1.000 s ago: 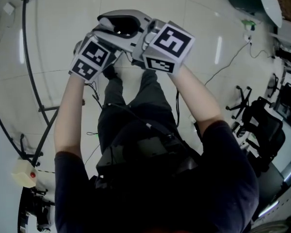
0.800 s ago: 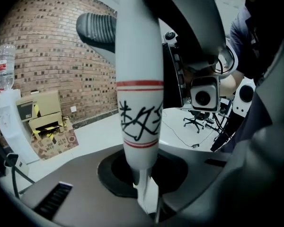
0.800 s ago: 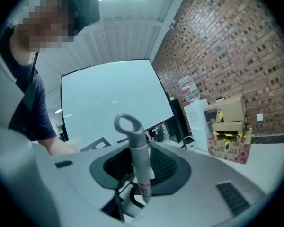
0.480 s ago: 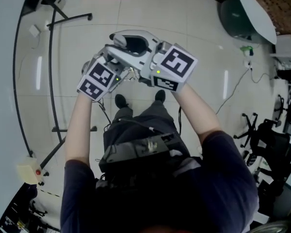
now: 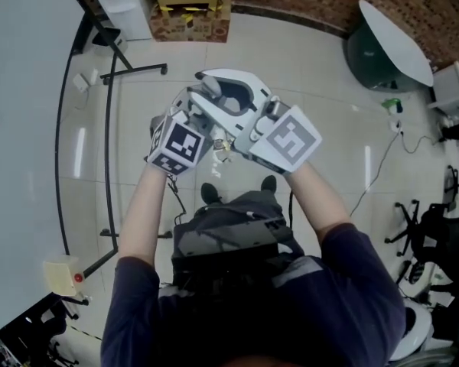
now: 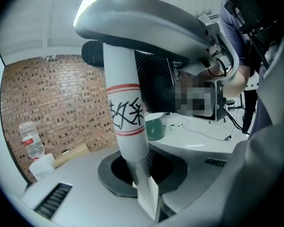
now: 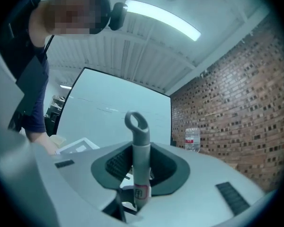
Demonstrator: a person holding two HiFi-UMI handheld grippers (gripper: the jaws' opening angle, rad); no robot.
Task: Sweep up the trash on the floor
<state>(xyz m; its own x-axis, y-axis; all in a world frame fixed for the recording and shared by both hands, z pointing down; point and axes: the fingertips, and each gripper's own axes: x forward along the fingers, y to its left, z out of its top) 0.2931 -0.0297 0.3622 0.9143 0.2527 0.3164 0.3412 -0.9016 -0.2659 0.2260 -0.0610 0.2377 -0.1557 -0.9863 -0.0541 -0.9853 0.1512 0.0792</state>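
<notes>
The person (image 5: 245, 297) is holding both pairs of tongs up in front of the chest, close together and well above the pale tiled floor (image 5: 329, 82).

The left tongs (image 6: 138, 173) are clamping tight on a white handle (image 6: 125, 112). It is a smooth round tube carrying two thin red bands with black hand-drawn marks between them. It is ending in a black grip at its far end and narrowing to a bare silvery stem where it is passing between the dark pads.

The right tongs (image 7: 139, 170) are standing about half apart and have just been closing, with a grey handle (image 7: 140, 148) sitting between them. This one is slimmer than the white one and matte, with an oval hanging loop at its far tip. It is wearing a small white label with a red square mark low down, right at the pads. The pads seem to be pressing on it there, though the left pad is lying in shadow and the contact is hard to be sure of.

In the head view the right tongs' pale grey body is arching over the left pair. A clear water bottle (image 7: 192, 138) is standing to the far right, in front of a brick wall (image 7: 236, 103).
</notes>
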